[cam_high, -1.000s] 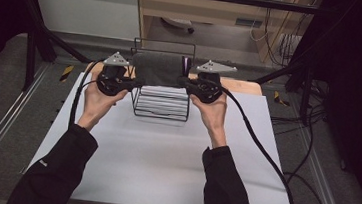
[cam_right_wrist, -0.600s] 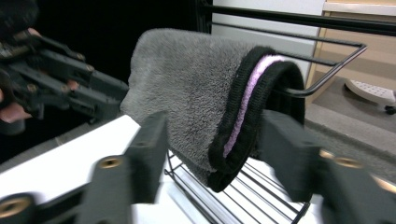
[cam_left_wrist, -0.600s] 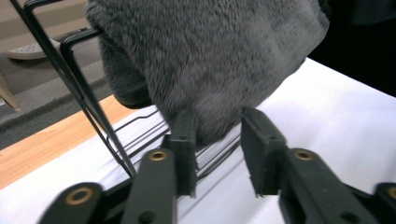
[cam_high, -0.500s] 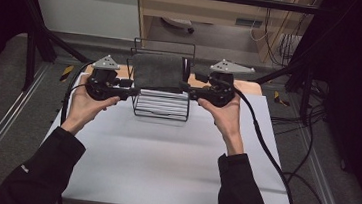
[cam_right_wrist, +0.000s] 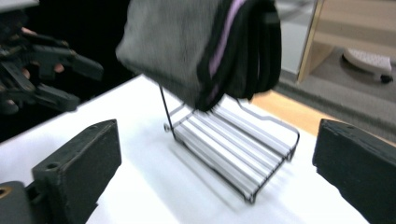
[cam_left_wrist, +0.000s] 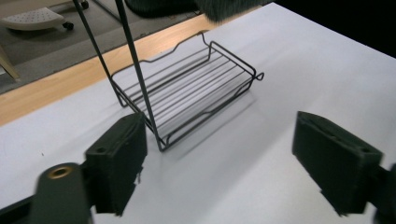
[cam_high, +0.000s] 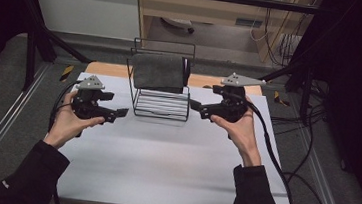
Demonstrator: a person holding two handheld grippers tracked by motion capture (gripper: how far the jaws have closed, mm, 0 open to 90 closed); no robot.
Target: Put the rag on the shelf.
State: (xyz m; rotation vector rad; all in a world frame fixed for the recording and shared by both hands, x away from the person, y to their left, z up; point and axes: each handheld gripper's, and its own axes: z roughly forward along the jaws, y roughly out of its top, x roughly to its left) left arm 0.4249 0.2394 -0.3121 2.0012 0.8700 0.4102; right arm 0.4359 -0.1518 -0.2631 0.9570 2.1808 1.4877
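High view first: my left tongs (cam_high: 122, 112) sit left of the wire rack (cam_high: 161, 104), my right tongs (cam_high: 195, 105) just right of it, both pointing inward at it and touching nothing. Left gripper view shows my own jaws spread wide with bare tabletop (cam_left_wrist: 289, 56) between them and the rack's low tray ahead. Right gripper view shows the same on that side: jaws wide apart, empty, with the rack in front.

Out from there, a folded grey towel (cam_high: 158, 71) hangs over the rack's upper bar, above the tray, toward the far middle of the white tabletop. From the right its folded edges show a purple stripe (cam_right_wrist: 224, 42) beside dark layers.

I judge the cloth soft, light and limp: it should sag and unfold if lifted by one corner. Pinching the thick folded edge at each end, one tongs per side, looks best. The rack seems light enough to drag along if the towel snags.
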